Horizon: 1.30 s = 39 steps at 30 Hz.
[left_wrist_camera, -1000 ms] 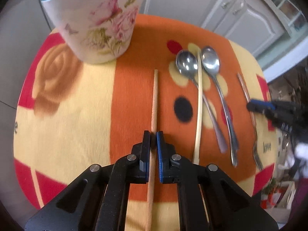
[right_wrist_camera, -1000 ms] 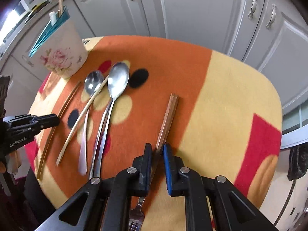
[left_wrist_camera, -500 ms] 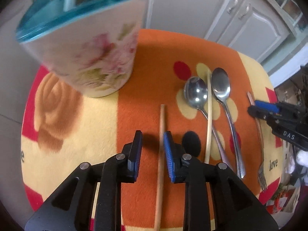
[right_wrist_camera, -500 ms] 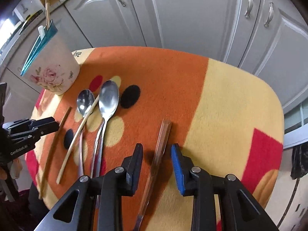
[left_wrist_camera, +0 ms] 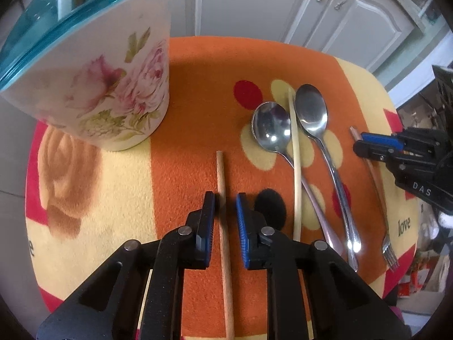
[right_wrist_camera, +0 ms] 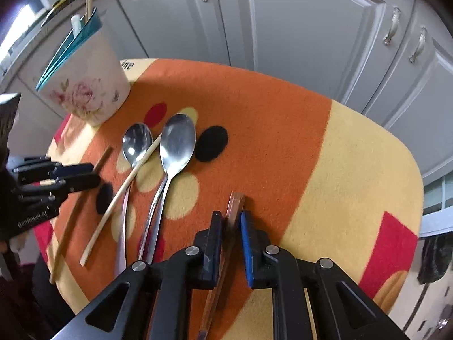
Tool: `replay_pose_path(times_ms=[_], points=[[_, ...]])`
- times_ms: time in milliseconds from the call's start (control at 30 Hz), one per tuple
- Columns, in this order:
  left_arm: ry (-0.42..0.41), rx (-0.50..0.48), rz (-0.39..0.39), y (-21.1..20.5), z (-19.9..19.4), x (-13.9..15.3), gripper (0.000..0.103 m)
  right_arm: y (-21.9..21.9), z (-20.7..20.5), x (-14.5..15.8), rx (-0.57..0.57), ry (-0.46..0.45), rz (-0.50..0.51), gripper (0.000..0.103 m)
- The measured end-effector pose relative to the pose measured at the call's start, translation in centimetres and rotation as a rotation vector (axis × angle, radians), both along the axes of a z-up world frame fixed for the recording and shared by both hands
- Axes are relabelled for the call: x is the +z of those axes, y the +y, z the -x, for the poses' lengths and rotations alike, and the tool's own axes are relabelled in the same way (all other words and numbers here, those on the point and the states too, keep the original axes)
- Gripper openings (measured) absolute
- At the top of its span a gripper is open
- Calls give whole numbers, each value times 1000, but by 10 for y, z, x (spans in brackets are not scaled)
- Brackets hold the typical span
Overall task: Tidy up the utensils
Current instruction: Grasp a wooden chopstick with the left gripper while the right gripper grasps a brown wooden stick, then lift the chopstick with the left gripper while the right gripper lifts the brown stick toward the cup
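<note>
Floral holder (left_wrist_camera: 93,85) far left on the tabletop (left_wrist_camera: 113,175); left tool (left_wrist_camera: 225,221) closing astride a wooden chopstick (left_wrist_camera: 223,198), pads not yet pressing; spoons (left_wrist_camera: 311,113) mid-cloth; right tool (right_wrist_camera: 230,232) closing astride the fork's brown handle (right_wrist_camera: 235,206), likewise ungripped

Both grippers are black plastic with silver pivot screws. Each left gripper (left_wrist_camera: 225,221) and right gripper (right_wrist_camera: 230,243) finger carries a ribbed blue pad inside.

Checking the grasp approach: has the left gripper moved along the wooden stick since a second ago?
Yes. The left gripper has slid up the wooden stick toward its far tip and the flowered cup; its jaws are closing around the stick.
</note>
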<state>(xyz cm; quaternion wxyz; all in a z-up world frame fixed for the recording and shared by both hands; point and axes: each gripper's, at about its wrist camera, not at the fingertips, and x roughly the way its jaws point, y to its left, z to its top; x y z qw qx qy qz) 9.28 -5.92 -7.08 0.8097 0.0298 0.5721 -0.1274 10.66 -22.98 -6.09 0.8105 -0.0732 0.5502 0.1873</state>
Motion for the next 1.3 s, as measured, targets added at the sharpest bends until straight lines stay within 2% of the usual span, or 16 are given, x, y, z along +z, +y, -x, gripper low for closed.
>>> replay_pose_path(times_ms=[100,133,233,400,633,800,1300], points=[[-15,-3,-5,-2,1,0,12,2,-4,-1,-13,6,-41,13],[-19,1,1,-1,3,-1,4,4,-4,-1,-16,7,-57,12],[8,42,76,11,4,3,4,4,4,11,-19,-32,-76,11],[-65,49,114,23,19,36,4,0,30,52,1,-106,-138,10],[-173,41,185,31,40,93,4,-8,61,89,13,-179,-198,10],[-242,23,216,35,52,128,4,-11,83,115,33,-228,-208,10],[-336,38,254,45,65,173,4,-6,110,154,68,-328,-205,10]])
